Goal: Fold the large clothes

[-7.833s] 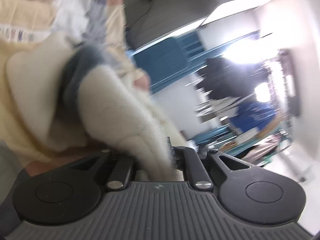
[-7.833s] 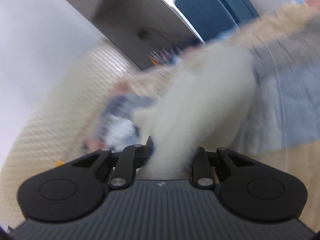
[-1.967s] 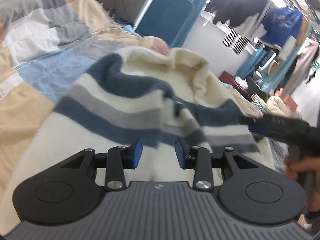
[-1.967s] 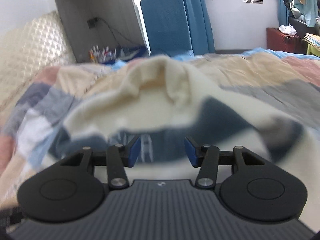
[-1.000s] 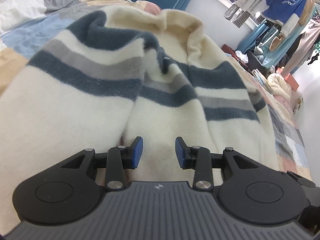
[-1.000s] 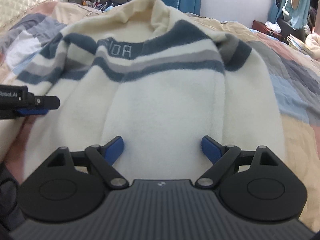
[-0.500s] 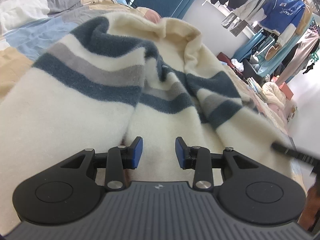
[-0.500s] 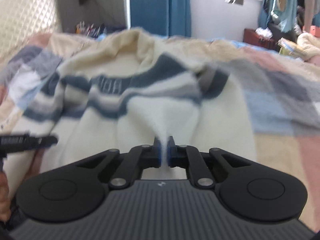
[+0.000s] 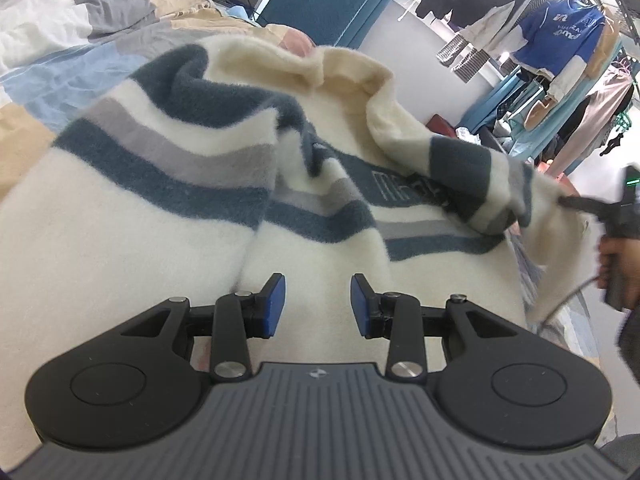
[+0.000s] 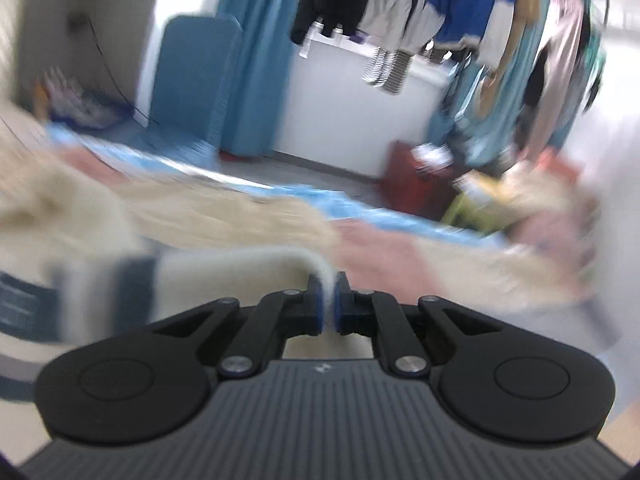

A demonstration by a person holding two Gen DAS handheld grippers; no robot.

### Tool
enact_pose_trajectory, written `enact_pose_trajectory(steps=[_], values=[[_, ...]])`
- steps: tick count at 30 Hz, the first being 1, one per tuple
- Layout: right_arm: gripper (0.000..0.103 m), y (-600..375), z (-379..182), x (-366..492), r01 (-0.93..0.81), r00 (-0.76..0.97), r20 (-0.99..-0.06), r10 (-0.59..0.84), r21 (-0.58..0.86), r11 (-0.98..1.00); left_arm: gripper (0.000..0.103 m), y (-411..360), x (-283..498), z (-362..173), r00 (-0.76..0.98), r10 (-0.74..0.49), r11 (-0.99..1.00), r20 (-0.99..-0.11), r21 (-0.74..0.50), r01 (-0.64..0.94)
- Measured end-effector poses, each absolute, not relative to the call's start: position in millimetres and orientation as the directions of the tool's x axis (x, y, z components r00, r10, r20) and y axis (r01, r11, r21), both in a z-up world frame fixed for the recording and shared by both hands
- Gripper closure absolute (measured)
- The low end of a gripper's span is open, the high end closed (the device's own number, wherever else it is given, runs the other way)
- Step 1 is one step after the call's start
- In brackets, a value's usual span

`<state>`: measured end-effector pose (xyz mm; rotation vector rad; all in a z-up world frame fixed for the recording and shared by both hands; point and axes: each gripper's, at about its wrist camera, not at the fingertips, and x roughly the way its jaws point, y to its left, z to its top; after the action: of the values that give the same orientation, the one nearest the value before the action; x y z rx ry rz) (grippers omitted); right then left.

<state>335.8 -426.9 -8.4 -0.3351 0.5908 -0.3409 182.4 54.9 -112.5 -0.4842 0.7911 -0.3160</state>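
Right wrist view motion-blurred; sweater (image 10: 100,280) smeared; person's hand (image 9: 618,256) cut off at right edge.

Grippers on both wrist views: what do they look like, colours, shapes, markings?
Both match. The left gripper has a grey ribbed body with a small round logo, two black rounded lobes with circular insets, black linkage arms with silver pivot screws, and blue pads on the jaws. The right gripper shows the same build; seen from the left wrist, a thin cable trails beneath it.

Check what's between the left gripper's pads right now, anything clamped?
Nothing clamped. The left gripper stands open; only the flat cream body of the striped fleece shows through the gap, in the left wrist view.
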Motion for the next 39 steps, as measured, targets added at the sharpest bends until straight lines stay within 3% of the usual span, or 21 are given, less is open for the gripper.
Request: enact_pose_trajectory(steps=[5, 13, 17, 21, 23, 24, 28, 31, 39], values=[[0.094, -459, -55, 371, 0.227, 0.771, -0.497, -0.398, -0.371, 0.901, 0.063, 50, 190, -117, 0.671, -0.424, 0.861, -0.608, -0.501, 0.09], [0.092, -473, -115, 394, 0.293, 0.7, -0.598, -0.391, -0.26, 0.92, 0.063, 30, 199, -116, 0.677, -0.415, 0.886, -0.608, -0.439, 0.148], [0.092, -471, -124, 388, 0.333, 0.712, -0.586, -0.387, -0.203, 0.921, 0.062, 30, 203, -123, 0.663, -0.41, 0.888, -0.626, -0.439, 0.136], [0.086, -464, -111, 372, 0.336, 0.737, -0.581, -0.345, -0.128, 0.933, 0.061, 33, 205, -121, 0.679, -0.388, 0.894, -0.623, -0.433, 0.114], [0.049, -464, -103, 364, 0.31, 0.763, -0.566, -0.314, -0.106, 0.945, 0.059, 35, 203, -118, 0.694, -0.362, 0.905, -0.622, -0.414, 0.101], [0.045, -461, -98, 357, 0.303, 0.774, -0.553, -0.307, -0.101, 0.947, 0.055, 36, 202, -117, 0.7, -0.35, 0.909, -0.622, -0.407, 0.092], [0.045, -443, -76, 330, 0.246, 0.811, -0.533, -0.24, -0.062, 0.967, 0.052, 43, 192, -112, 0.72, -0.303, 0.919, -0.625, -0.391, 0.048], [0.045, -418, -58, 304, 0.159, 0.838, -0.51, -0.193, -0.11, 0.981, 0.049, 49, 179, -100, 0.732, -0.262, 0.927, -0.629, -0.375, 0.01], [0.045, -355, -3, 240, 0.027, 0.85, -0.524, -0.054, -0.059, 0.998, 0.047, 62, 137, -69, 0.78, -0.153, 0.951, -0.607, -0.304, -0.049]])
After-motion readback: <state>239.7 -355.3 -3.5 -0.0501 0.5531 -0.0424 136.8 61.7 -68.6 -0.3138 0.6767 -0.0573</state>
